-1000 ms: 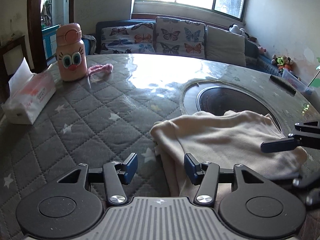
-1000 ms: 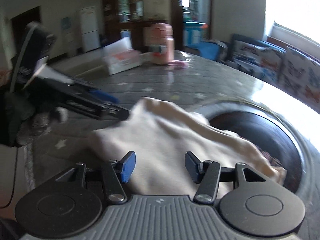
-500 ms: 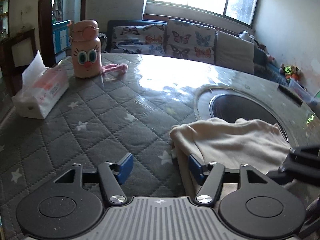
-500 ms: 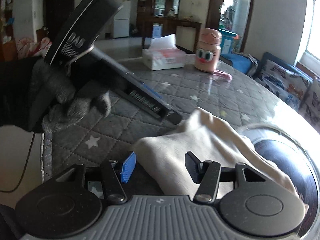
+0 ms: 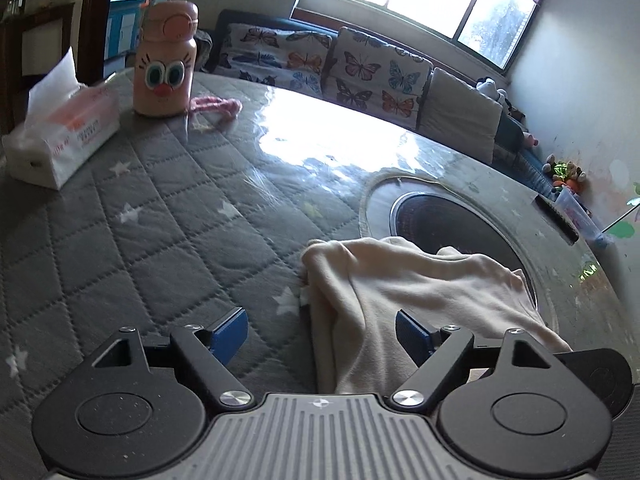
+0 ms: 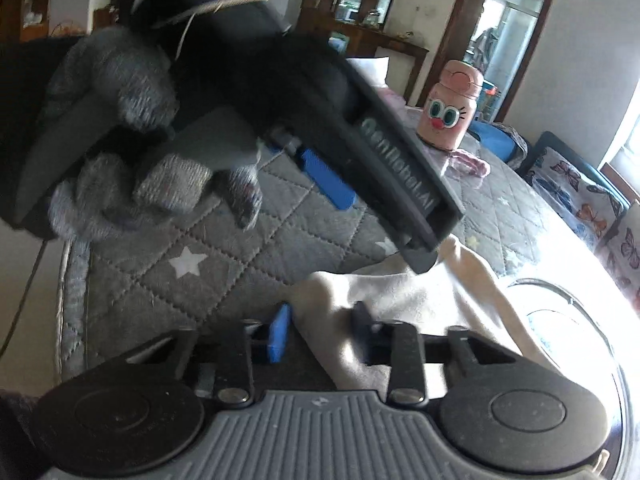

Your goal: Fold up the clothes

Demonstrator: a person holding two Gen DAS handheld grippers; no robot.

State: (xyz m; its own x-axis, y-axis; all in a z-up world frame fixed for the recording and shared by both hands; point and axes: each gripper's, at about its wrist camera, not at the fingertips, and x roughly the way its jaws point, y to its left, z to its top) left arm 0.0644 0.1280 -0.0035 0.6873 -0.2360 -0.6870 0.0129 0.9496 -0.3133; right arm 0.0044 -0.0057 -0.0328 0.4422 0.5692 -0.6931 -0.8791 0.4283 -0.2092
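left gripper (image 5: 322, 330): black linkage arms, blue ribbed pads, silver pivot screws, round black discs either side of a grey ribbed housing. right gripper (image 6: 320, 330): same build. grey knit glove (image 6: 132, 168) on the hand, thin cable alongside, white lettering on the body.

Bottle (image 5: 165, 60): pink, cartoon-faced, upright on quilted table cover (image 5: 120, 240).
Tissue pack (image 5: 60, 136): near bottle.
Sofa cushions (image 5: 360, 76): butterfly print.

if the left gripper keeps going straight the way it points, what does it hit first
Most likely the cream garment: its near edge already lies between the open jaws of the left gripper, on the quilted table cover. Depth is uncertain.
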